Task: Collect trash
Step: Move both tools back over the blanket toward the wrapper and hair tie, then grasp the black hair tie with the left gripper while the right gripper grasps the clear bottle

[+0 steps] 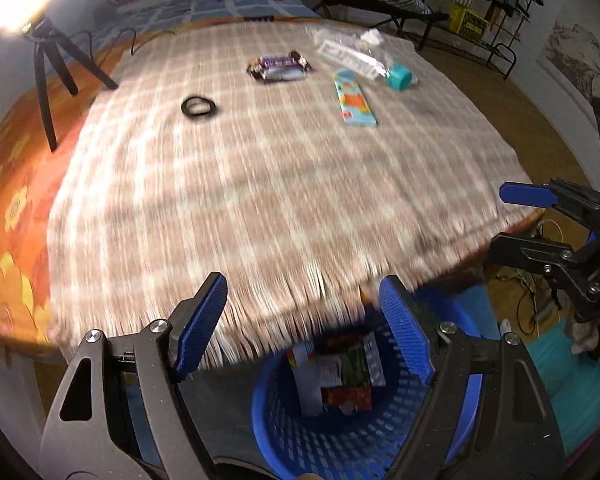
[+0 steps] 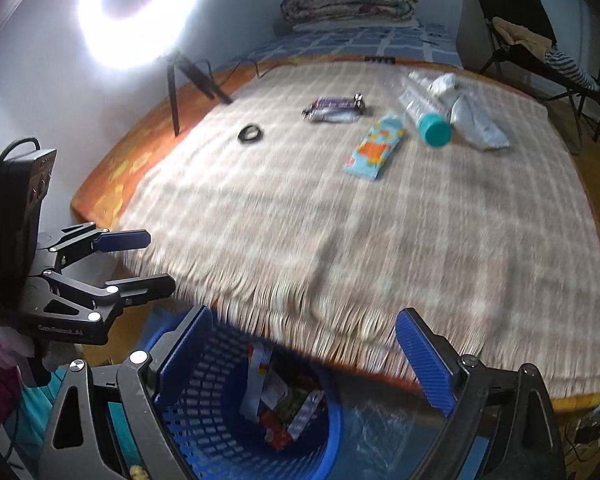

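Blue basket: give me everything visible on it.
The basket is blue plastic, round, with perforated lattice walls and a solid rim. It stands upright on the floor below the fringed edge of the blanket, open at the top. Several wrappers and a blister pack lie heaped in its bottom. Nothing grips it; both views look down into it between open jaws.

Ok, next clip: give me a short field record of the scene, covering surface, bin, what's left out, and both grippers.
surface: checked blanket over a bed
bin: blue basket on the floor at the blanket's fringed edge, wrappers already inside
left out: black ring, purple wrapper, light-blue packet, bottle with teal cap, white bag
left gripper: open, empty, over the basket
right gripper: open, empty, over the basket
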{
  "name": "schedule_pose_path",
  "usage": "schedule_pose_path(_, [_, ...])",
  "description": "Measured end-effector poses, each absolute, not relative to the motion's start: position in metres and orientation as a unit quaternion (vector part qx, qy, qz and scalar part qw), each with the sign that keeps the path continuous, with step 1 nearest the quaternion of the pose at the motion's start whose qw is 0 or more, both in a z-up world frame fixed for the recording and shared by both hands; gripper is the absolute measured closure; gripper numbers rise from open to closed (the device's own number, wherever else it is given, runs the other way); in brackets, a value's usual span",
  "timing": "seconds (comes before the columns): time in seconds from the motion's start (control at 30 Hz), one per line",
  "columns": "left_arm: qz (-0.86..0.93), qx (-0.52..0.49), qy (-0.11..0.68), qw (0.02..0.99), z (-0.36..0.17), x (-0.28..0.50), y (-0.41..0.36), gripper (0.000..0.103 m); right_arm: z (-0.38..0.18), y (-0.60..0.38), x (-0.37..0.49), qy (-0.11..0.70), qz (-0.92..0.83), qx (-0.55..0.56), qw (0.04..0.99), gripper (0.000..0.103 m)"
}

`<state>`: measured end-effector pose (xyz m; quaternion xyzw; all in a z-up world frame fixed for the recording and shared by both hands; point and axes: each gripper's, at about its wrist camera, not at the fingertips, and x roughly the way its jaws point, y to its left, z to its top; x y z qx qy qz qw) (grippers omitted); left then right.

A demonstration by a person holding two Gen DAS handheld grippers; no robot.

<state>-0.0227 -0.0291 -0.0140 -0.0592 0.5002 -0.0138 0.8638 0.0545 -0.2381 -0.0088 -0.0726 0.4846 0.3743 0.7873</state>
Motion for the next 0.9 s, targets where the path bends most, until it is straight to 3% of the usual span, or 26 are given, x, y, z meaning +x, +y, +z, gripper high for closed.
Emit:
schedule_pose_path(0.67, [0.035, -0.084, 0.489, 0.868, -0.013, 0.085, 0.037, 0.022, 0.023, -0.203, 0.184, 0.461, 0.36, -0.046, 0.81, 0.009])
schedule_pose_path(0.8, [0.035, -0.097, 0.496, 0.862, -0.021, 0.105, 0.049, 0.032, 0.023, -0.193, 0.216, 0.459, 0.357, -0.051, 0.812, 0.01])
schedule_pose_path(0.9, [0.041, -0.097, 0.496, 0.862, -0.027, 0.117, 0.055, 0.032, 0.021, -0.184, 0.239, 0.453, 0.345, -0.062, 0.819, 0.012])
